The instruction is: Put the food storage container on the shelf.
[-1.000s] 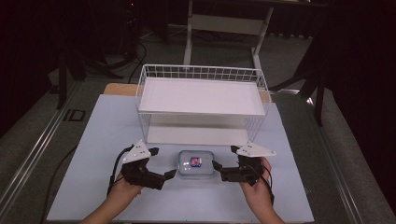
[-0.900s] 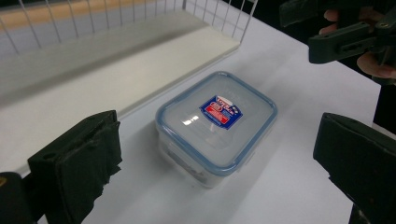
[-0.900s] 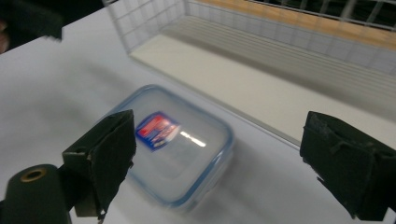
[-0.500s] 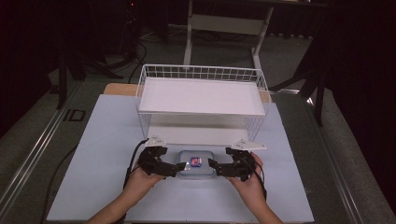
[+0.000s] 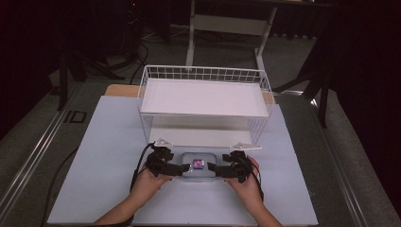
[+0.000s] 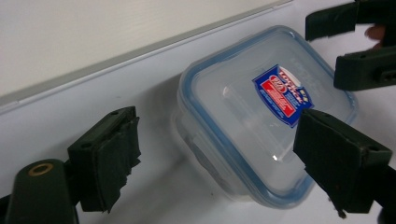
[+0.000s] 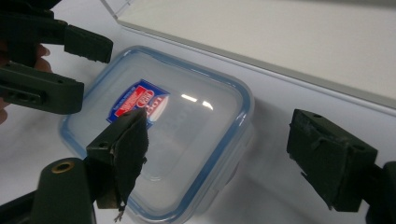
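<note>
I have my left claw (image 5: 181, 169) and my right claw (image 5: 211, 169) set either side of the small clear plastic box with a blue-rimmed lid and a red-and-blue sticker (image 5: 198, 165). It sits on the pale blue table (image 5: 104, 161), just in front of the white wire basket rack with its flat white shelves (image 5: 204, 97). Both claws stand apart. From my left claw (image 6: 219, 154) the box (image 6: 261, 116) lies between and beyond the jaws, and from my right claw (image 7: 233, 154) the box (image 7: 163, 126) lies much the same, one jaw above its near corner.

I judge the slick lid and rounded corners to be the danger. If I close on a corner, not a flat side, the box could skid away or twist. If one claw bites first, it could push the box into the other. The rack's lower shelf is near behind, so a shove could knock against it.

The table top is smooth and bare. Around it the room is dark, with grey floor, cables and a desk frame behind.
</note>
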Demonstrator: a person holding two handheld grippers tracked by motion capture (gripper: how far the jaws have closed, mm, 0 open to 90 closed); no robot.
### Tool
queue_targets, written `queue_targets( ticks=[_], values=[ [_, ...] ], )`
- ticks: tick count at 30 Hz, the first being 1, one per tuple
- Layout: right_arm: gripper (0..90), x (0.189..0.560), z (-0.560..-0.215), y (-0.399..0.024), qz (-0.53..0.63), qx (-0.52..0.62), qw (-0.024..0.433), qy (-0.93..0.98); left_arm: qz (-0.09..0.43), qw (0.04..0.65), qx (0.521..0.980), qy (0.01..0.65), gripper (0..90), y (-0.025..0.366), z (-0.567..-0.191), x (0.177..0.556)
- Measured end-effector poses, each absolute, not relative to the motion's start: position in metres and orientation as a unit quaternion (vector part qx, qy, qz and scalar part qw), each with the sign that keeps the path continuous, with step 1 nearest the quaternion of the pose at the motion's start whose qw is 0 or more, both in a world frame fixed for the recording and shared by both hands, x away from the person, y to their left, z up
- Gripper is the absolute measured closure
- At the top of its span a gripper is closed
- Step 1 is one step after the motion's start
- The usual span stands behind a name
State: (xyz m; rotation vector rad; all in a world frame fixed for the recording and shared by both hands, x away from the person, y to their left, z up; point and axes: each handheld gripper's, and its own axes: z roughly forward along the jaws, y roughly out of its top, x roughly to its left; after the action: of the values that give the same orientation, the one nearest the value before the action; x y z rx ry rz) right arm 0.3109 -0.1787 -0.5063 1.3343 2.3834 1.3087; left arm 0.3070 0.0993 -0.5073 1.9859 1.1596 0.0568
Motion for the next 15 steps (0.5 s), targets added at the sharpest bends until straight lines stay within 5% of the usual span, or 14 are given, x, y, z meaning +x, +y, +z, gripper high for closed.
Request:
queue_targets(
  ticks=[15],
  values=[
    [20.7, 0.3113, -0.5129, -0.1716, 0.422, 0.439, 0.02, 0.793, -0.047, 0.409, 0.786, 0.462, 20.7, 0.091, -0.5172, 0.309]
  ],
)
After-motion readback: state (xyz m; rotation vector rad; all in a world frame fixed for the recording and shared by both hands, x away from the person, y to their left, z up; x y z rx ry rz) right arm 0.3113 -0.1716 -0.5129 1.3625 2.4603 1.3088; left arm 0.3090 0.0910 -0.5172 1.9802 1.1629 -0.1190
